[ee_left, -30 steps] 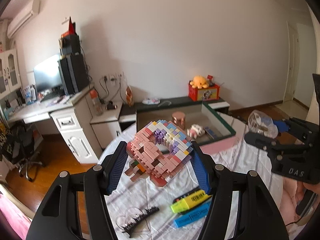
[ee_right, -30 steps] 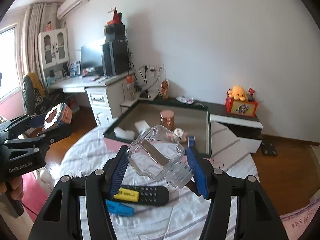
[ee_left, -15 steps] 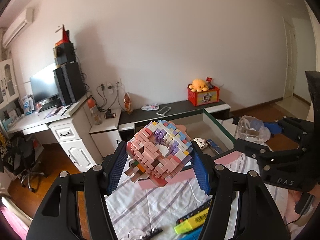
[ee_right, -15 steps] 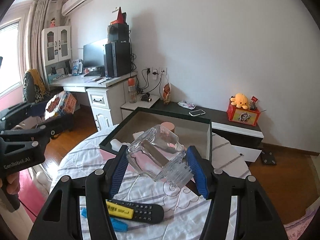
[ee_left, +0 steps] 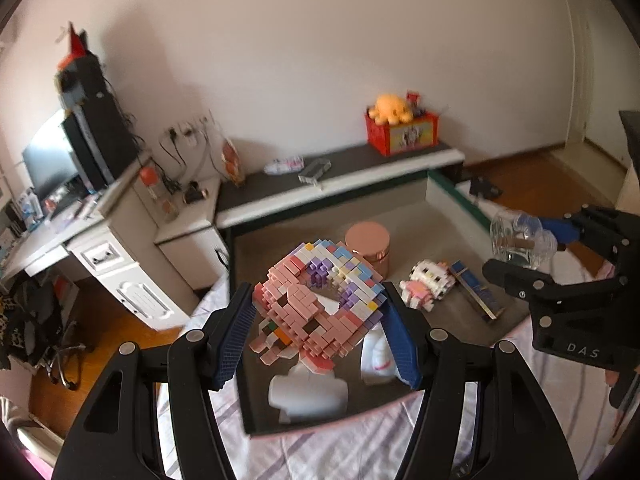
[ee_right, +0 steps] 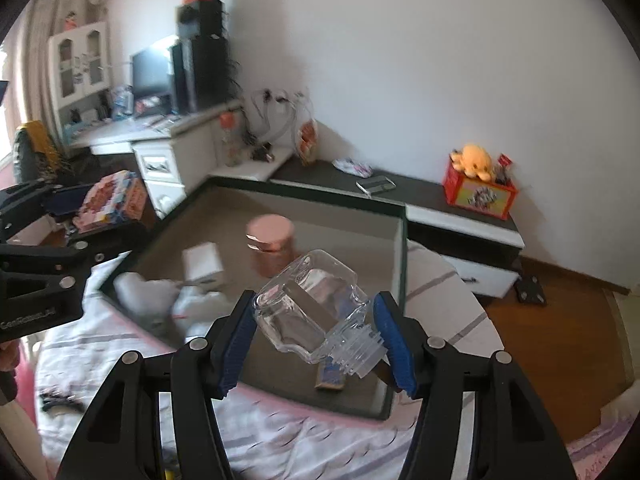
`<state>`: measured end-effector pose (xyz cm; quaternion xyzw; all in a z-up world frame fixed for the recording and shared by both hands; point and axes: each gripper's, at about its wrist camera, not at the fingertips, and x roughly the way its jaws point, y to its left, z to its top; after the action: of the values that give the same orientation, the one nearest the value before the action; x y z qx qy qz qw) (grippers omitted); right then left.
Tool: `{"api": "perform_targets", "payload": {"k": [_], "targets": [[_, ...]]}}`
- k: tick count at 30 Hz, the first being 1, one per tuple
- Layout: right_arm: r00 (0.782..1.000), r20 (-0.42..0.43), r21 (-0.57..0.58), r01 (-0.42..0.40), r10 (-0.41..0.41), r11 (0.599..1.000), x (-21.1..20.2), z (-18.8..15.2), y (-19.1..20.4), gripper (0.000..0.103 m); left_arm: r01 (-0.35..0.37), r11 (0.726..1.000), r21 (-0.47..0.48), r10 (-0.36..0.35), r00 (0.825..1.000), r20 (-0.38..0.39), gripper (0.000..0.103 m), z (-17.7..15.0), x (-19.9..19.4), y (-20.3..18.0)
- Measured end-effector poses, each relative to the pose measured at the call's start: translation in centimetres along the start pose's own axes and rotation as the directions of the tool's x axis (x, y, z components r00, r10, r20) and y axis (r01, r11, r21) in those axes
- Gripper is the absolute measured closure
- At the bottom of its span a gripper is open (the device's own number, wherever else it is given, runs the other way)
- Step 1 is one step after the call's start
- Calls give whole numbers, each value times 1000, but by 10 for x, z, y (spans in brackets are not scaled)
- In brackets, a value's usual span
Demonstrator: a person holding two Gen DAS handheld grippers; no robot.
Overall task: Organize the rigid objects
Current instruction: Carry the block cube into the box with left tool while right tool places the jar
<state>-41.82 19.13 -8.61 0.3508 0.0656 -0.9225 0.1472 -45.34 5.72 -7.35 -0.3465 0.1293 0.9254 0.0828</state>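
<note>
Left gripper (ee_left: pixel 318 320) has its blue pads clamped on either side of a pink and pastel brick model (ee_left: pixel 316 300), carried in the air above the near end of a shallow dark tray (ee_left: pixel 452 208) that sits on a striped tablecloth (ee_left: pixel 320 452). Right gripper (ee_right: pixel 316 332) is closed on a clear glass bottle (ee_right: pixel 312 304), tilted with its threaded neck toward the right pad, also raised over the tray. On the tray floor lie a copper-coloured round tin (ee_left: pixel 368 246), a small white and pink brick figure (ee_left: pixel 426 284), a flat blue bar (ee_left: pixel 474 290) and white pieces (ee_left: pixel 306 394) near the front edge.
</note>
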Motion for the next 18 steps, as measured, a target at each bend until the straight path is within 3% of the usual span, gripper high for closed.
{"api": "perform_targets", "payload": {"k": [6, 8, 12, 17, 18], "targets": [[996, -90, -11, 10, -10, 1000, 37, -2, -5, 42, -13, 1000, -7, 12, 995, -96, 40, -9, 49, -1], [995, -94, -5, 13, -13, 1000, 41, -3, -7, 42, -38, 999, -15, 36, 993, -109, 40, -14, 55, -2], [997, -82, 23, 11, -9, 1000, 40, -8, -7, 42, -16, 999, -34, 12, 994, -107, 39, -20, 56, -3], [999, -50, 38, 12, -10, 999, 30, -7, -2, 39, -44, 997, -61, 38, 995, -88, 23, -23, 42, 4], [999, -43, 42, 10, -8, 999, 27, -7, -1, 32, -39, 997, -69, 33, 996, -83, 19, -24, 39, 6]]}}
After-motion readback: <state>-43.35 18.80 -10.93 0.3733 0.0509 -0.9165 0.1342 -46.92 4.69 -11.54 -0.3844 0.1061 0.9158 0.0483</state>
